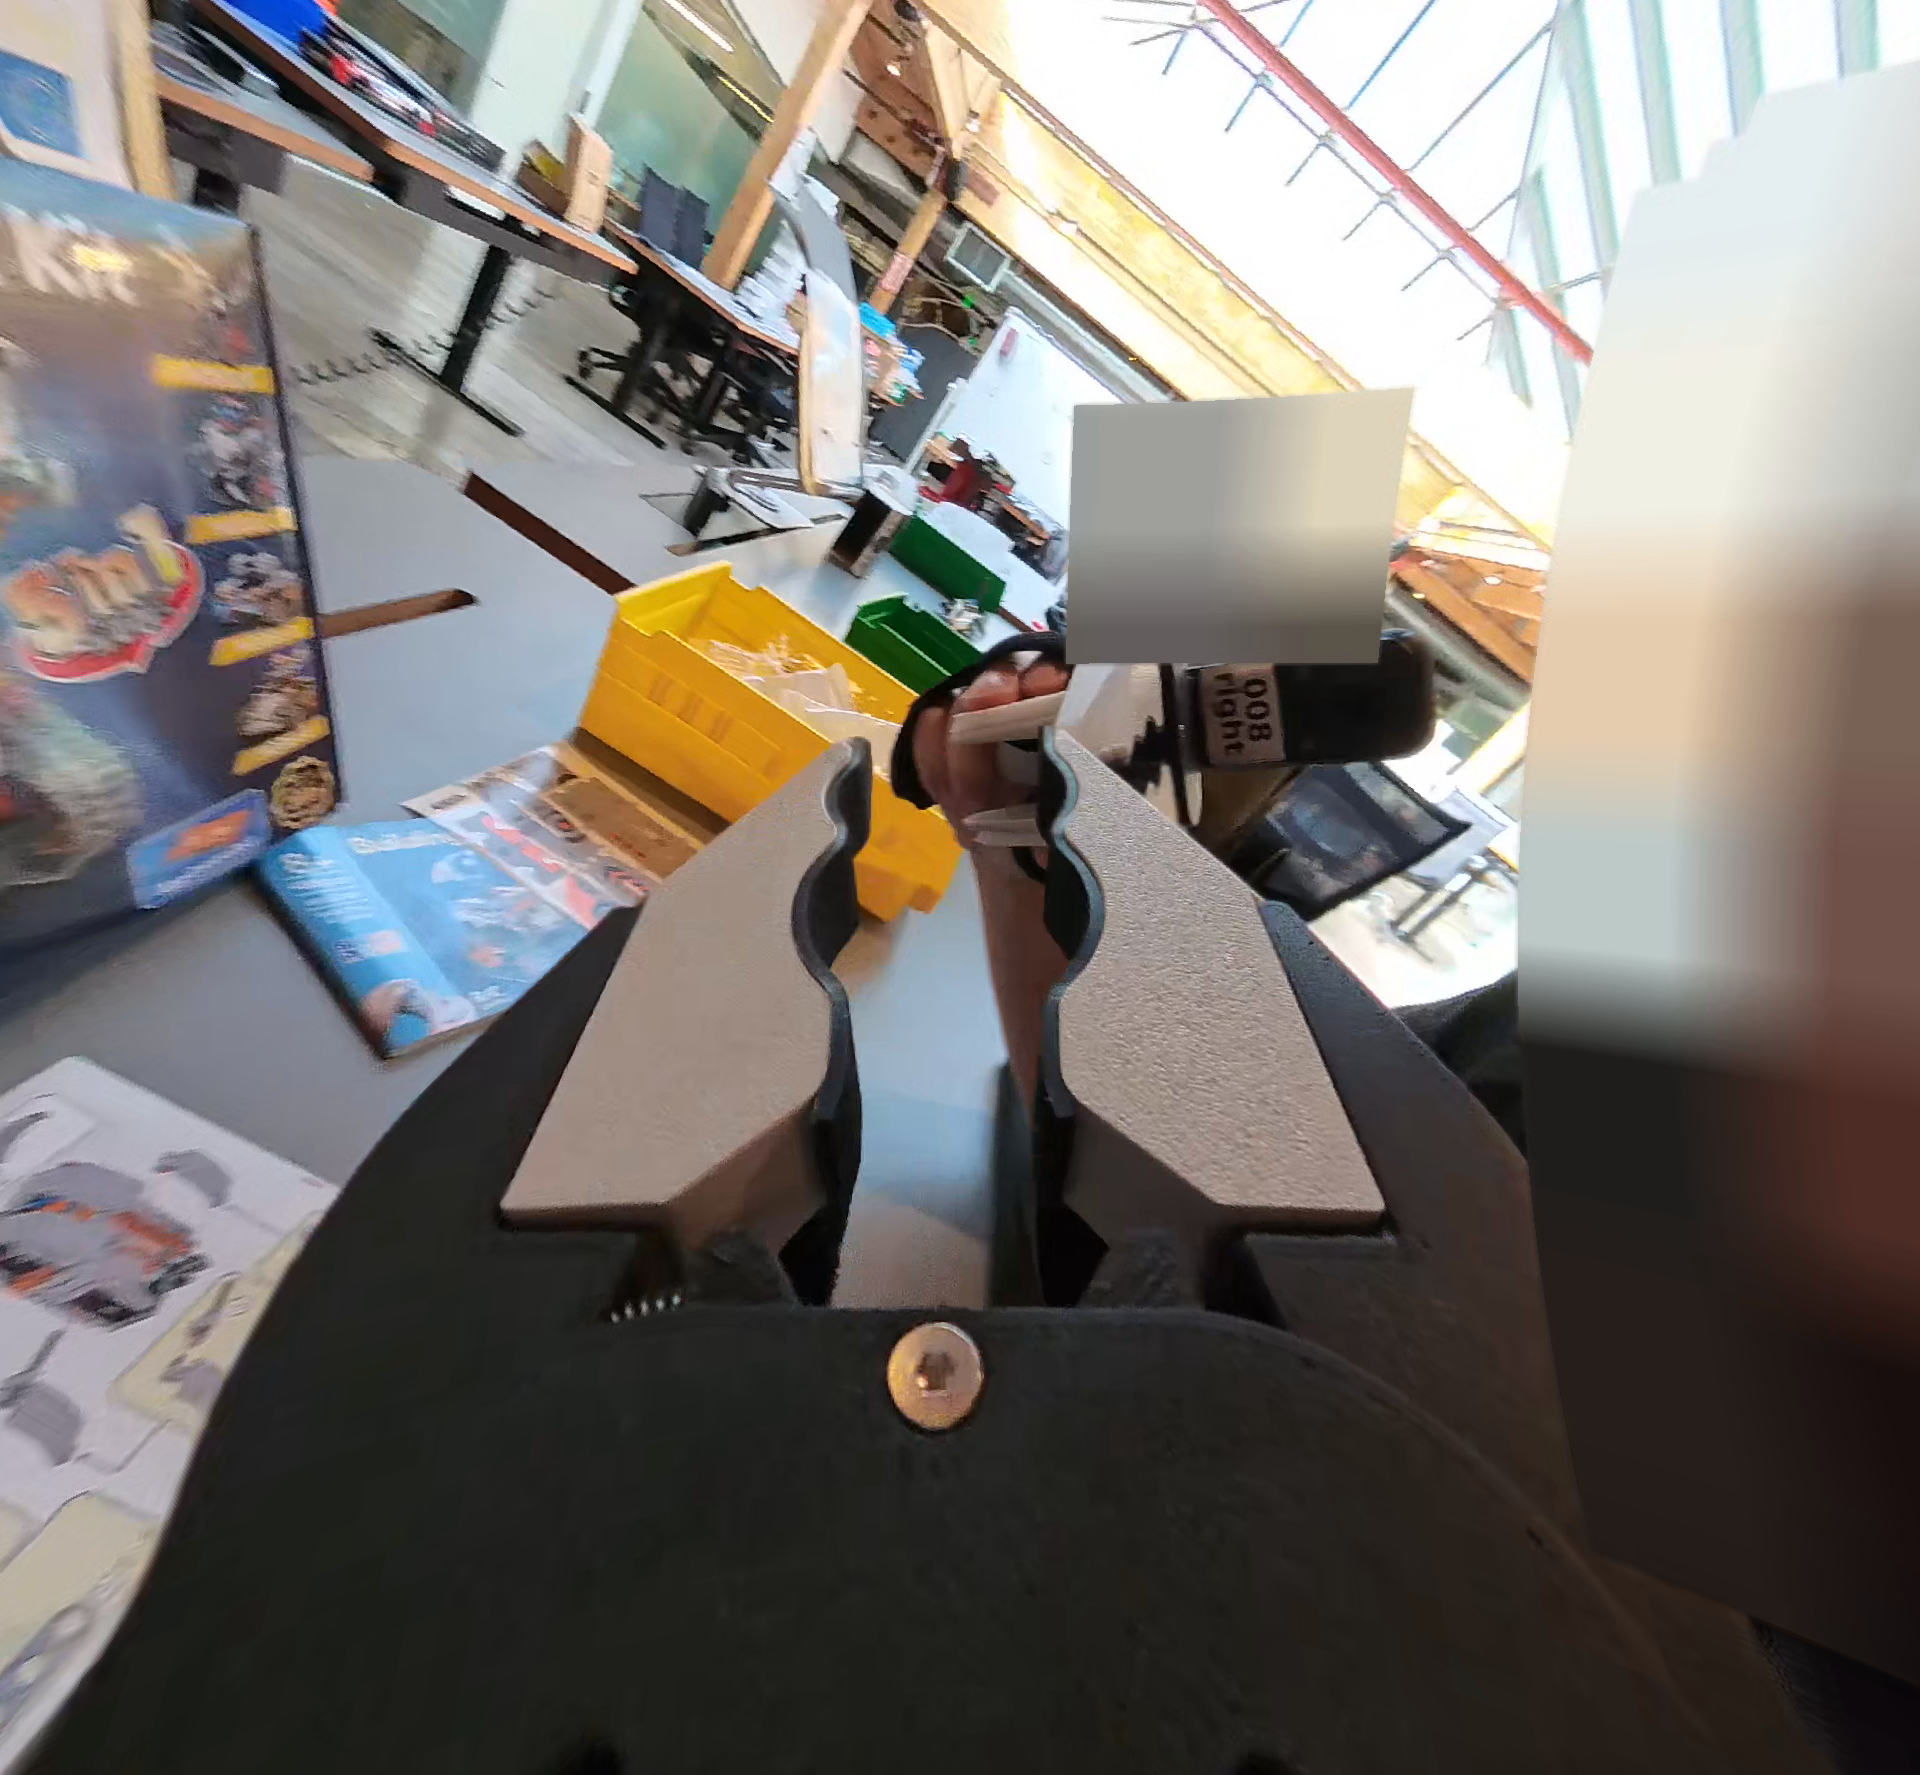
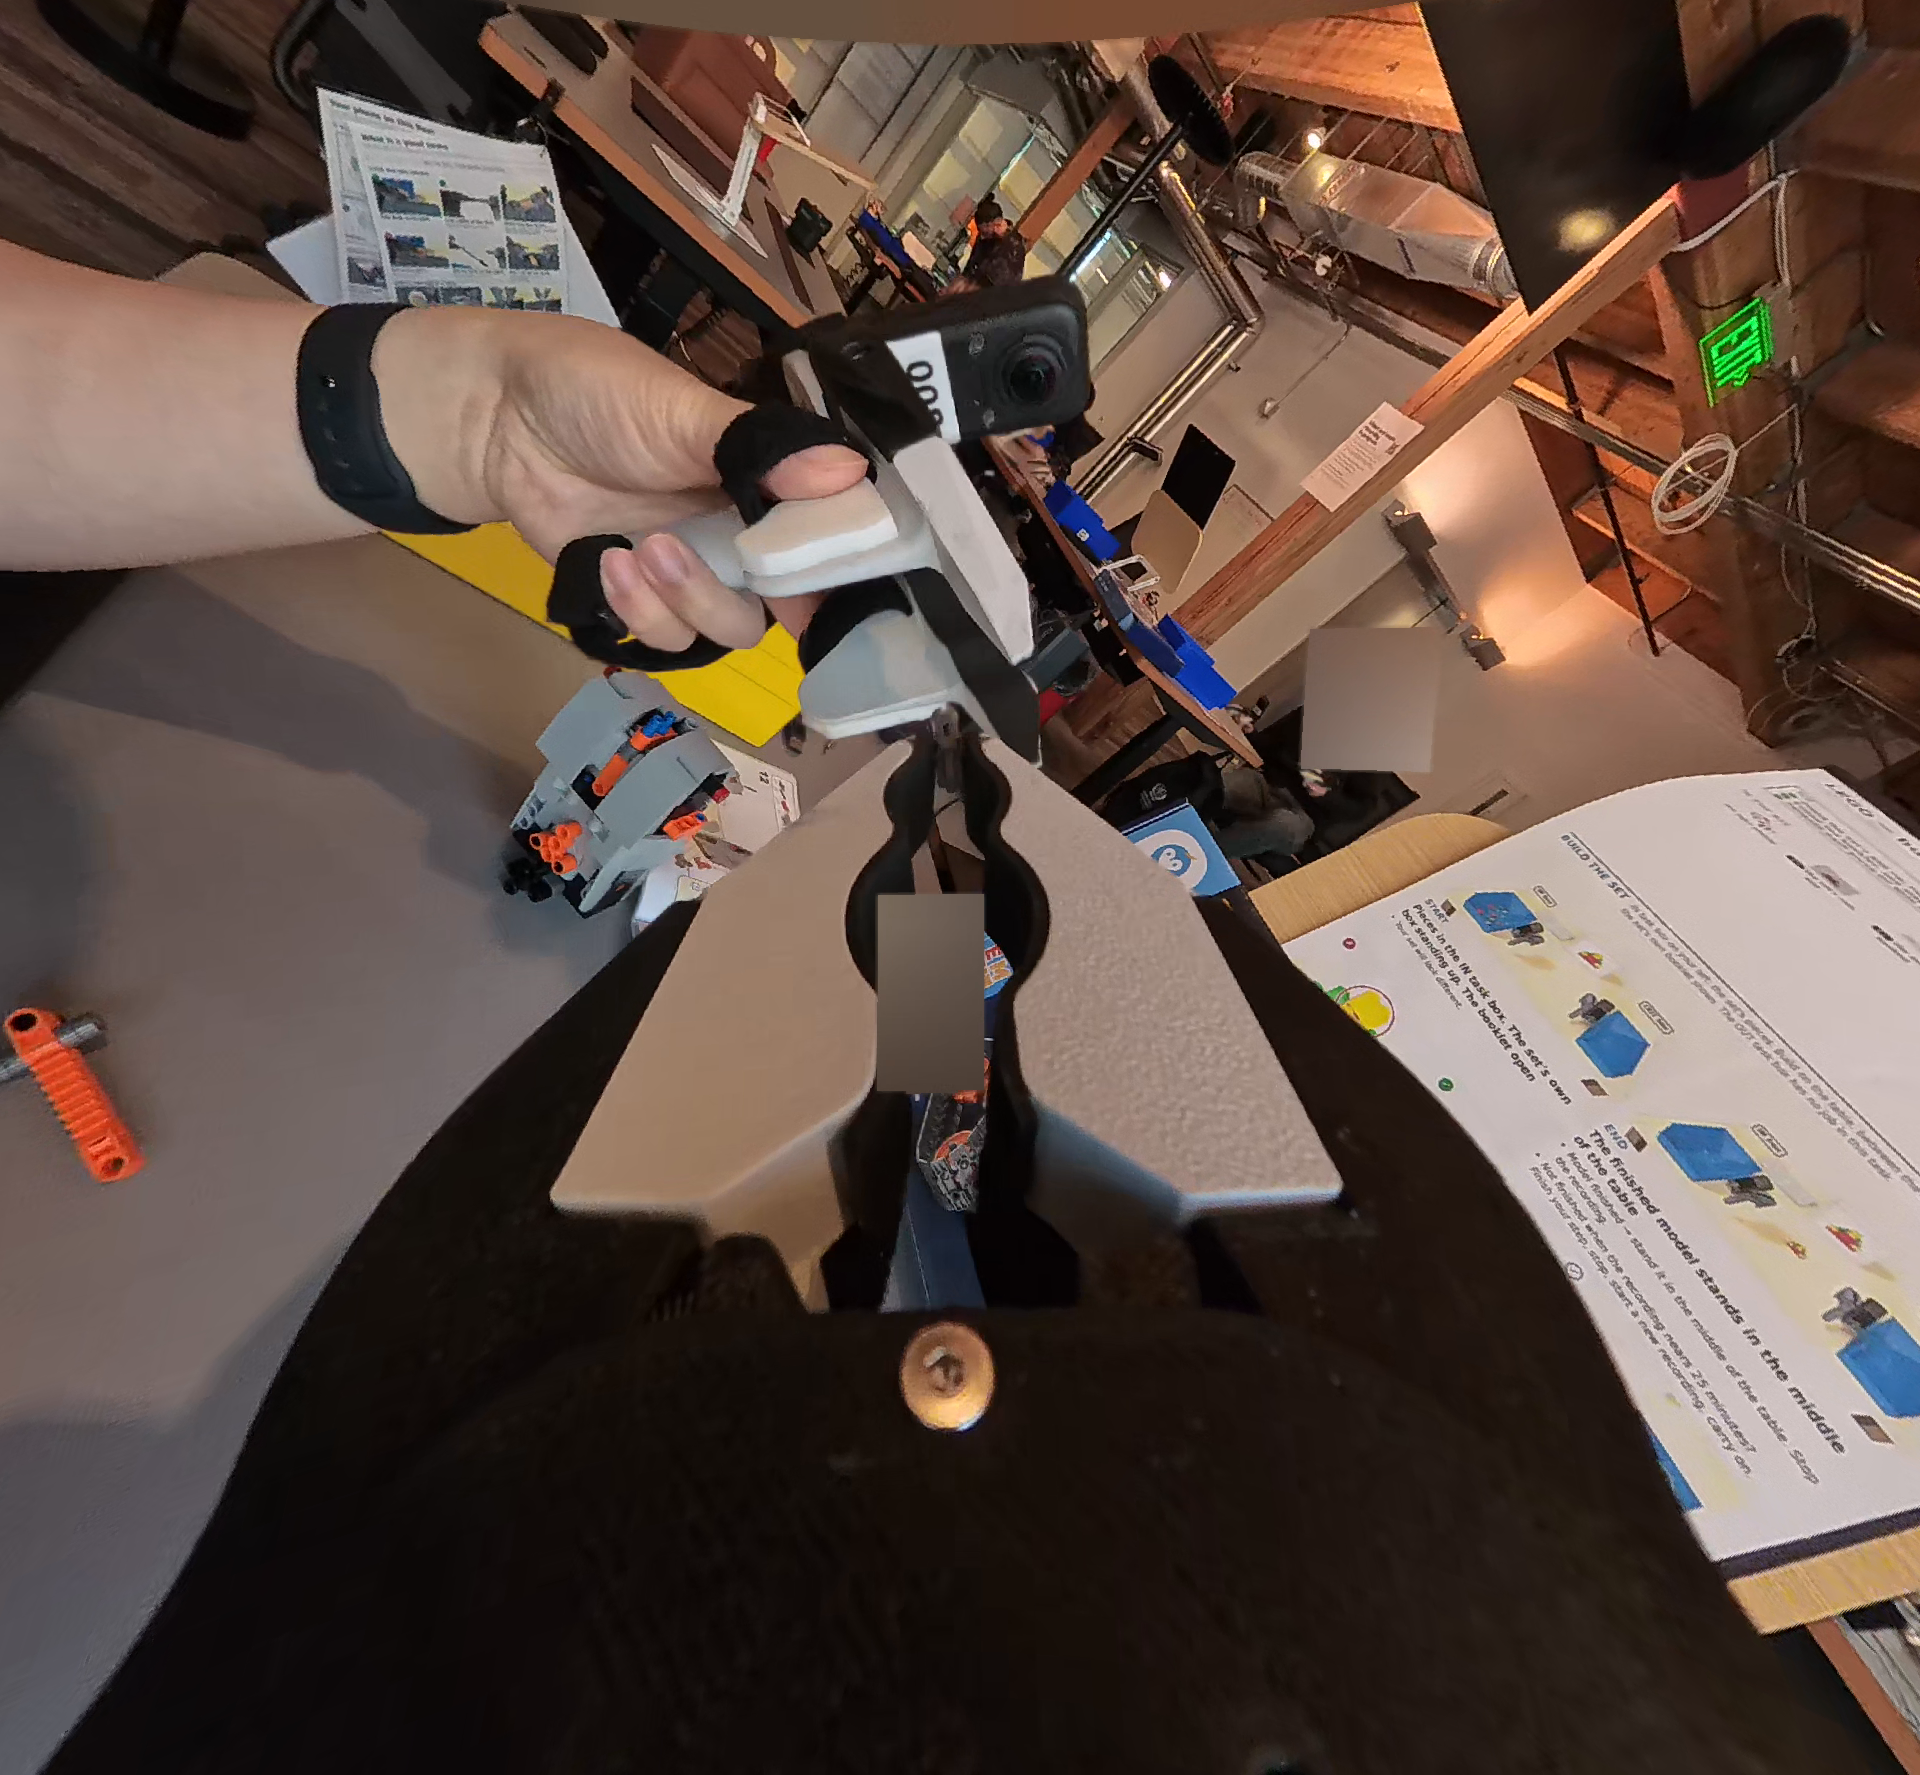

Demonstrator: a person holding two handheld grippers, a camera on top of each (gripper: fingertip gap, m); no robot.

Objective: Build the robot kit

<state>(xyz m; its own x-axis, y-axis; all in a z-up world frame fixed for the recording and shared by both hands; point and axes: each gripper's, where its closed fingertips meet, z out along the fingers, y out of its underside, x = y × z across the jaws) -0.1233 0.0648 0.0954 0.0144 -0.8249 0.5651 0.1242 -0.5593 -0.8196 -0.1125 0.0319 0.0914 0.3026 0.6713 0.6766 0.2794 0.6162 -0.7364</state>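
My left gripper (image 1: 951, 769) is open and empty, raised above the grey table (image 1: 468, 686). Just beyond its tips a hand (image 1: 971, 769) holds the other gripper. My right gripper (image 2: 943, 764) is nearly closed, its jaws pinching a small dark part (image 2: 943, 738) at the tips. Close in front of it a hand with a black wristband (image 2: 582, 437) holds the left device and its camera (image 2: 997, 364). A grey and orange brick model (image 2: 613, 811) sits on the table below that hand.
A yellow bin (image 1: 748, 717) and green bins (image 1: 904, 634) stand beyond the left gripper. A picture box (image 1: 135, 582), blue booklet (image 1: 416, 915) and printed sheet (image 1: 104, 1258) lie left. An orange toothed beam (image 2: 73, 1091) lies left and an instruction sheet (image 2: 1662, 1154) right. Only a small space, under 4 cm, lies between the two pairs of fingers. The orange toothed beam (image 2: 73, 1091) is about 25 cm from my right fingertips.
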